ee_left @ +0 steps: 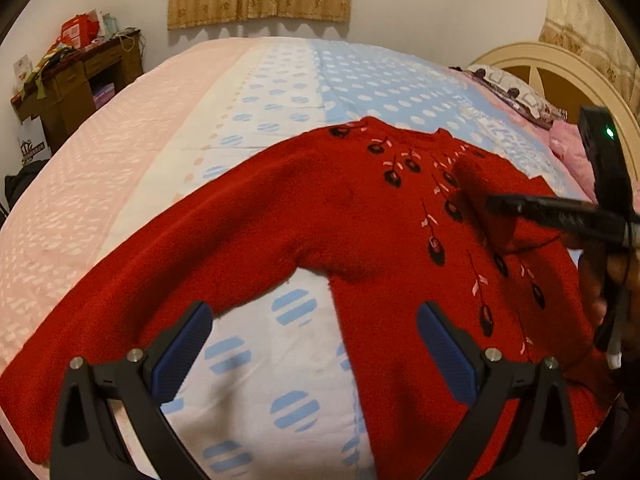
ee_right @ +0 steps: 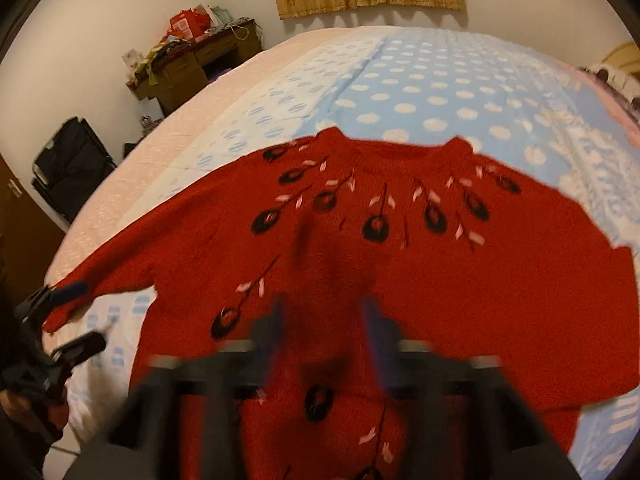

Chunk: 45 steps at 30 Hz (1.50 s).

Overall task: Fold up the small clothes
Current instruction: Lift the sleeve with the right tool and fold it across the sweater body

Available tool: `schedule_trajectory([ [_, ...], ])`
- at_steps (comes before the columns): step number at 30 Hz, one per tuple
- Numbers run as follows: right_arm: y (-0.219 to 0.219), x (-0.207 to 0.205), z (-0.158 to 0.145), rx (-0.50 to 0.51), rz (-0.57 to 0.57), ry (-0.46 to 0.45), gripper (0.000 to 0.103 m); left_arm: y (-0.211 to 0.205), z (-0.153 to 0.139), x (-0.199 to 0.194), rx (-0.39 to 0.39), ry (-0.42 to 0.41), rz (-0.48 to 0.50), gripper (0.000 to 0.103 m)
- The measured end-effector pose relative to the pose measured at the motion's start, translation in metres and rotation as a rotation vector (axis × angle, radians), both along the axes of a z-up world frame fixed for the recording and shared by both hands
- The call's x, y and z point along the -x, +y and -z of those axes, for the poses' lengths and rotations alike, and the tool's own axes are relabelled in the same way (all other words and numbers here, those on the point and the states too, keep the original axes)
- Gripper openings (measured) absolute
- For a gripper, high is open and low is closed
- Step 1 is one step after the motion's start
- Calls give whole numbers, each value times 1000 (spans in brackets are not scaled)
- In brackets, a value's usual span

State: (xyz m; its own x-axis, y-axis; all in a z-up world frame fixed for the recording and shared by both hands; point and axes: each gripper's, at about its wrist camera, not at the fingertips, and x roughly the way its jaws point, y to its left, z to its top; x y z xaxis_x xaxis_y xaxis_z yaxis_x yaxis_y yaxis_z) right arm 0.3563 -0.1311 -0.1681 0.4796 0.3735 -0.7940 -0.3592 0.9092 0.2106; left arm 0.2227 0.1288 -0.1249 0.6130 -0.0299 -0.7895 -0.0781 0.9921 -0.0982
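Note:
A small red knitted sweater [ee_left: 360,216] with black and pink embroidery lies flat on the bed, one sleeve stretched out to the left. My left gripper [ee_left: 316,344] is open, hovering just above the sleeve's underarm and the sheet. My right gripper [ee_left: 496,204] shows from the side over the sweater's right half, where a sleeve seems folded in. In the right wrist view the sweater [ee_right: 500,280] fills the frame and the right gripper [ee_right: 324,316] is blurred, its fingers a moderate gap apart over the sweater's middle. The left gripper [ee_right: 72,312] shows open at the sleeve end.
The bed [ee_left: 280,88] has a pink, white and blue dotted sheet. A pillow [ee_left: 516,88] and cream headboard [ee_left: 560,68] are at the right. A cluttered brown desk [ee_left: 76,76] stands by the far wall, a black bag [ee_right: 68,164] on the floor.

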Motion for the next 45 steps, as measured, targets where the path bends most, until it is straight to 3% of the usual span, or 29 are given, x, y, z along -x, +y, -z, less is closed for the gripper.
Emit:
schedule_trajectory([
  [3,-22,15,-1,-51,24,0,72,-9,-3,-9,-1,9,27,103],
  [8,-83,52,-3,-17,142,-51,72,-35,-6,-33,52,13,104,101],
  [14,-133,100,-3,44,256,-156,72,-80,1,-69,143,42,199,80],
  [18,-139,117,5,84,264,-183,72,-111,7,-94,141,75,243,78],
  [21,-139,123,15,92,248,-181,73,-126,18,-117,93,101,235,76],
  [24,-144,124,16,60,258,-169,73,-128,31,-130,114,139,201,74],
  [26,-152,122,18,27,283,-154,73,-128,30,-128,114,106,183,70],
  [29,-161,119,22,-15,308,-128,73,-128,28,-127,78,98,169,46],
  [30,-163,119,23,-25,314,-124,73,-126,28,-127,63,89,169,29],
  [31,-164,121,23,-31,317,-125,73,-123,27,-127,69,86,170,18],
  [34,-166,123,21,-41,327,-141,73,-112,24,-129,143,87,171,13],
  [45,-166,129,18,-35,336,-163,73,-58,-32,-106,134,-43,93,12],
])
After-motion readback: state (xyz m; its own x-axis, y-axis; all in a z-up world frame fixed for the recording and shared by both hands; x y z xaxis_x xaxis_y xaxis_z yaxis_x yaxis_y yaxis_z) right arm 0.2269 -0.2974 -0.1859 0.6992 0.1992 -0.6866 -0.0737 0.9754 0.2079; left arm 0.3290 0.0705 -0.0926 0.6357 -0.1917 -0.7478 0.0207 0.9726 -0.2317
